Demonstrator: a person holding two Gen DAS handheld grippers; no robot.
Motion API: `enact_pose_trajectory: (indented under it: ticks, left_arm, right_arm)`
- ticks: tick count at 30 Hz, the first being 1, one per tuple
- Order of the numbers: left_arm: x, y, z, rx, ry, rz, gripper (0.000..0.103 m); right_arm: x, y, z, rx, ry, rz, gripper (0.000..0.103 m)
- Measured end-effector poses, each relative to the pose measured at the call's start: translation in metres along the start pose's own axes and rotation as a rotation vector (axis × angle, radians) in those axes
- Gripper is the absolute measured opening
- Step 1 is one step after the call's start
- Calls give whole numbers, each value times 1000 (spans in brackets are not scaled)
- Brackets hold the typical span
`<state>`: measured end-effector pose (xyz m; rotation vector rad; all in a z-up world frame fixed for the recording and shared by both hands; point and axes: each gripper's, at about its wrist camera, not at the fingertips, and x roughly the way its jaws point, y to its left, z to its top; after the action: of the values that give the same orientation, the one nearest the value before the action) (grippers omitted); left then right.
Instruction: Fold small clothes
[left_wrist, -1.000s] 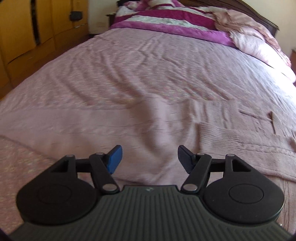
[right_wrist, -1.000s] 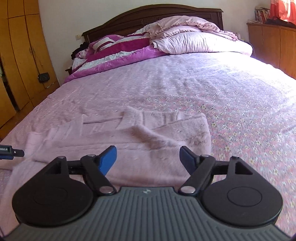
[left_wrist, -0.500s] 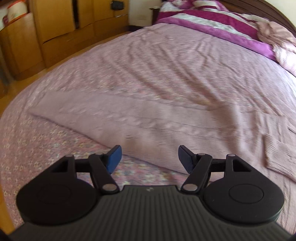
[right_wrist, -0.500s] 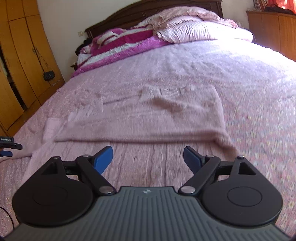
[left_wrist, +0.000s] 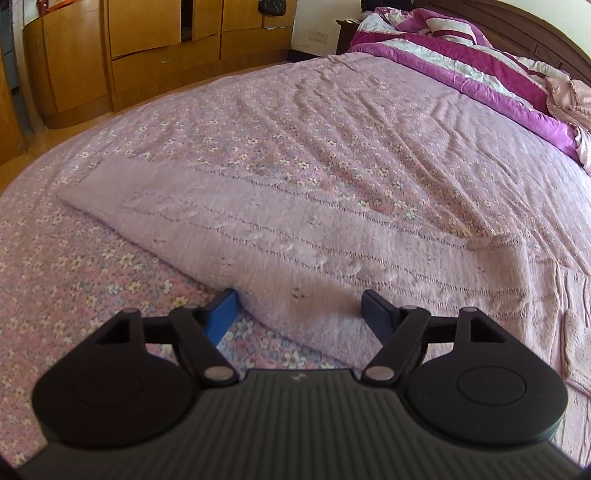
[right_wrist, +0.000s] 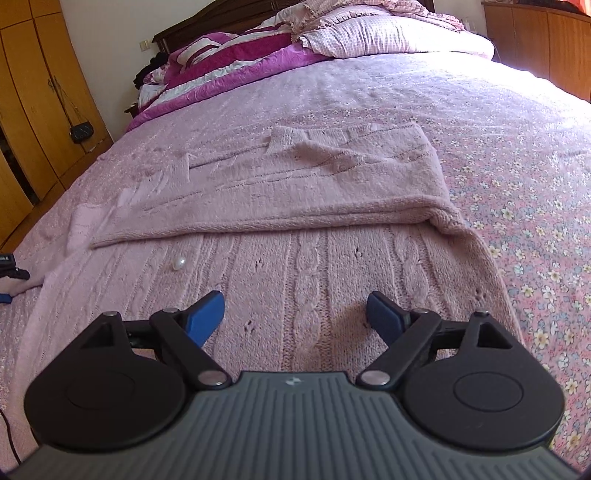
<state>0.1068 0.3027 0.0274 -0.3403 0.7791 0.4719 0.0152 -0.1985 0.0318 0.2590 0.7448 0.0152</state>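
Though partly folded, cable-knit pink sweater (right_wrist: 314, 258)

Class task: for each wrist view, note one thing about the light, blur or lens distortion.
Left wrist view: the fisheye bends the wooden drawers and the bed's edge into curves; the pink sweater looks a little soft. Right wrist view: sunlight glares white on the bedspread at upper right, and the right gripper casts small shadows on the knit.

A pale pink cable-knit sweater (right_wrist: 314, 266) is seen on a pink bedspread (left_wrist: 332, 122) printed with small flowers. At eleven o'clock, a magenta-and-white striped quilt (right_wrist: 236, 55) is shown.
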Motion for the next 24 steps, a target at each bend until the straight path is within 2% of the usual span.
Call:
enact_pose_trajectory:
  ticks: [13,15,17,19,24]
  left_arm:
    - [19,-7,8,13,-48,7,74]
    - [18,-10,6,33,-65,27,63]
    - [17,-15,5,86,-81,26,22]
    - [14,-15,5,92,-84,-15,13]
    - [-8,-11,7,41,-163,-83,12]
  right_arm:
    - [5,2,-3,-10,-9,-10,94]
    - [5,2,-3,-9,-10,-10,94]
    - [5,2,-3,-7,-12,-10,94]
    - [6,1,-3,-6,-15,-10,94]
    - [6,-1,-2,4,-21,-4,94]
